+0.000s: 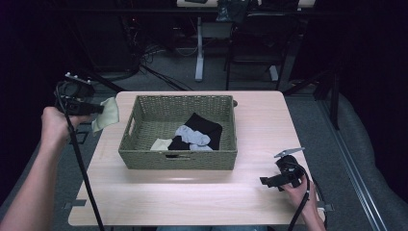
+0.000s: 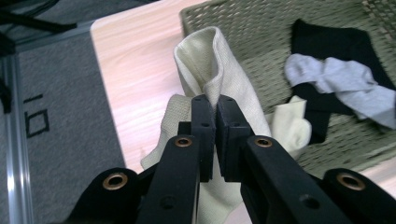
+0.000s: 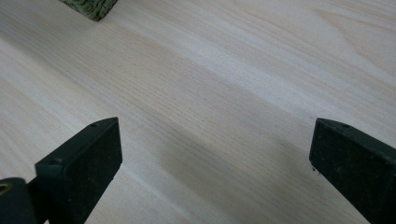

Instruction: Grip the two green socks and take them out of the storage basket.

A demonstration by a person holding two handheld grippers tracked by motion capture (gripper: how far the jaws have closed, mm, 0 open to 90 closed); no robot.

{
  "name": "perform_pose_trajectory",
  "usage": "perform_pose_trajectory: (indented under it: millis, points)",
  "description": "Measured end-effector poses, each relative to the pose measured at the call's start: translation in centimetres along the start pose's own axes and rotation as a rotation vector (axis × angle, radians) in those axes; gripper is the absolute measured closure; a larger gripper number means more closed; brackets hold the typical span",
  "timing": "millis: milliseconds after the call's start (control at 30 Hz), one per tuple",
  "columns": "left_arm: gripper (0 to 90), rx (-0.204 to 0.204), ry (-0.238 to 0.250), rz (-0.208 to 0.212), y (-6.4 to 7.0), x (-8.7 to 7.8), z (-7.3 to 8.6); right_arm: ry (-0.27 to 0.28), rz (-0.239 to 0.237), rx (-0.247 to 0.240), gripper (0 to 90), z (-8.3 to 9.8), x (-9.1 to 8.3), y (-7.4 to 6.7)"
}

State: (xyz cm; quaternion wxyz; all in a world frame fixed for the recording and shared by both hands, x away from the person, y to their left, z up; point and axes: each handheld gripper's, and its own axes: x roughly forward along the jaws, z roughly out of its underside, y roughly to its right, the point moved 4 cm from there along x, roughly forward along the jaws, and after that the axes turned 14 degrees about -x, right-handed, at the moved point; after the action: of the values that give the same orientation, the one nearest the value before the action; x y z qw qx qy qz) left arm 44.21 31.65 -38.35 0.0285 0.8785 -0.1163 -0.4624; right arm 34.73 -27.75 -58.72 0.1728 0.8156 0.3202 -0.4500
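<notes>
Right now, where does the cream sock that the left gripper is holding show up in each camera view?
High view: the cream sock hangs at the left table edge, left of the basket.
Left gripper view: centre, pinched between the shut jaws.
Right gripper view: bare table and open jaws.
Shared landmark: the woven basket, its corner top left.

Dim room, softly lit tabletop

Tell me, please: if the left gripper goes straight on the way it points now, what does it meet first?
Probably the basket. The left gripper, shut on a cream sock, points across the table edge toward the near wall, though depth is unclear.
</notes>
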Motion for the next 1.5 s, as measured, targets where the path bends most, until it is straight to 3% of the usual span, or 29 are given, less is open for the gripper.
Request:
perform_pose_trajectory:
  millis: [100,400,633,1067,1300,1500]
  points:
    - [86.7,-0.026,-0.003,-0.026,-1.2,0.6,0.9,0.007,0.004,0.002,1.9,0.1,0.0,0.1]
    - [86.7,-0.056,-0.015,-0.052,-2.8,2.4,2.5,0.002,0.003,0.008,1.9,0.2,-0.1,0.2]
    - [86.8,-0.096,-0.051,-0.066,-4.1,5.1,4.2,0.003,0.009,0.018,1.9,0.4,-0.2,0.2]
    - [86.7,-0.110,-0.088,-0.043,-4.3,9.1,7.0,0.006,0.006,0.009,1.7,0.4,-0.3,0.2]
    - [86.5,-0.145,-0.098,-0.034,-4.7,11.5,8.7,0.007,0.004,0.011,1.7,0.4,-0.3,0.2]
    - [86.4,-0.166,-0.150,-0.042,-5.0,14.0,10.5,0.005,0.006,0.009,1.7,0.4,-0.3,0.2]
